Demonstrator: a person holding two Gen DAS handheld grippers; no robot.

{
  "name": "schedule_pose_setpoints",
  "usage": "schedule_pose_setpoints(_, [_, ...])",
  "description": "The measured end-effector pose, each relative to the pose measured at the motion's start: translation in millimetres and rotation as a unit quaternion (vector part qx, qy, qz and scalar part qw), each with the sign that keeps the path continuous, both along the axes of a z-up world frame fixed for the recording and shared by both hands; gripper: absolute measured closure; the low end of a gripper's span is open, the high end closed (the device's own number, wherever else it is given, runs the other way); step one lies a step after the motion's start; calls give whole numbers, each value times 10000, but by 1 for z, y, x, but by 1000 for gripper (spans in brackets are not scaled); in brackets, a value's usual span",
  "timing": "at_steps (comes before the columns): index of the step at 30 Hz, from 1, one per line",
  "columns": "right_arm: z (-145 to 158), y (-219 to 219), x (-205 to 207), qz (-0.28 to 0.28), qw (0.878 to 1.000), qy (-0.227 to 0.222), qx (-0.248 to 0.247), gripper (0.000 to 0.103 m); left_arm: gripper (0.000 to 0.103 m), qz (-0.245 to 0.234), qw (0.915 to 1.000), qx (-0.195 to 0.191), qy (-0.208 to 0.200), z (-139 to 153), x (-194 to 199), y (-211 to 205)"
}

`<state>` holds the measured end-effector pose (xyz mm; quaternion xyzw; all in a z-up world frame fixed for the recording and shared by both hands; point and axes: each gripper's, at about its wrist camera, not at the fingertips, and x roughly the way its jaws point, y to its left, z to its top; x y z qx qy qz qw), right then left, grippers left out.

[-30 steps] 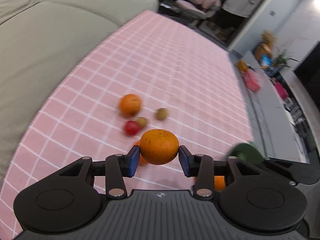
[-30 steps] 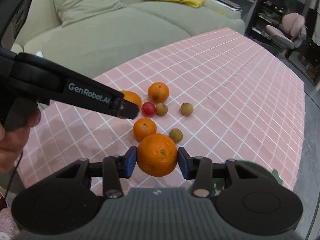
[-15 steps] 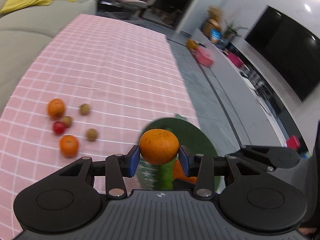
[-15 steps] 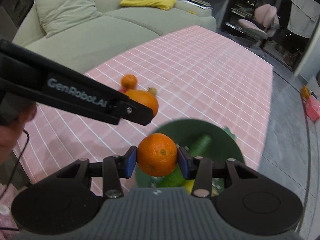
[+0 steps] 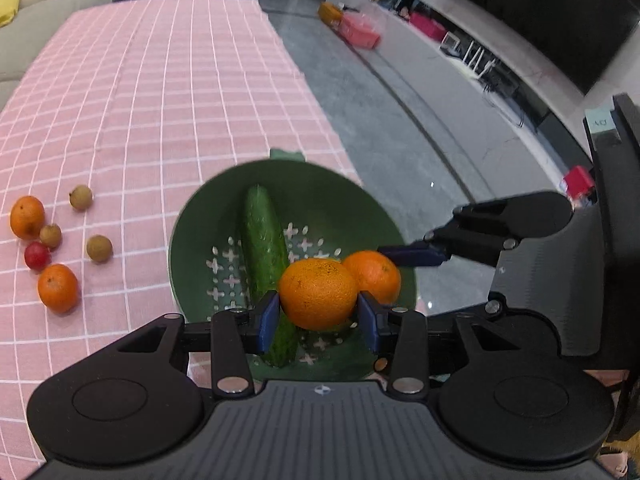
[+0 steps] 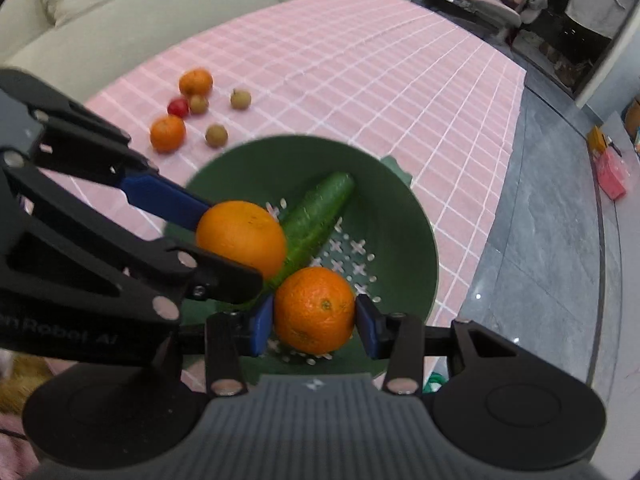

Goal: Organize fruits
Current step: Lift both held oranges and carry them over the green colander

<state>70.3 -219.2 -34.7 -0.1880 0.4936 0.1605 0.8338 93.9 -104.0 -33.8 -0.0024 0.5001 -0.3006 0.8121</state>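
Observation:
My left gripper [image 5: 318, 318] is shut on an orange [image 5: 318, 292] and holds it over a green colander [image 5: 192, 216]. My right gripper [image 6: 314, 325] is shut on a second orange [image 6: 314, 310] over the same colander [image 6: 420, 216], close beside the first. A cucumber [image 5: 264, 248] lies inside the colander. In the right wrist view the left gripper's orange [image 6: 242, 236] hangs above the cucumber [image 6: 320, 204]. Loose on the cloth lie two oranges [image 5: 58, 288] [image 5: 27, 216], a small red fruit [image 5: 37, 255] and three brown longans [image 5: 99, 248].
A pink checked tablecloth [image 5: 180, 80] covers the table, and the colander stands near its right edge. Beyond that edge is grey floor [image 5: 400, 128]. A beige sofa [image 6: 120, 8] borders the far side. The loose fruit [image 6: 168, 133] lies left of the colander.
Both grippers have carried their oranges sideways from above the loose fruit to above the green colander. The left gripper has also rolled. Both grips are unchanged.

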Motion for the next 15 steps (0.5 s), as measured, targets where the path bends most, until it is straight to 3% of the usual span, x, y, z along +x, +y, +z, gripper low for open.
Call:
schedule_pose_setpoints(5, [-14, -1, 11, 239, 9995, 42, -203, 61, 56, 63, 9998, 130, 151, -12, 8, -1])
schedule_pose_setpoints(15, [-9, -6, 29, 370, 9988, 15, -322, 61, 55, 397, 9986, 188, 291, -28, 24, 2])
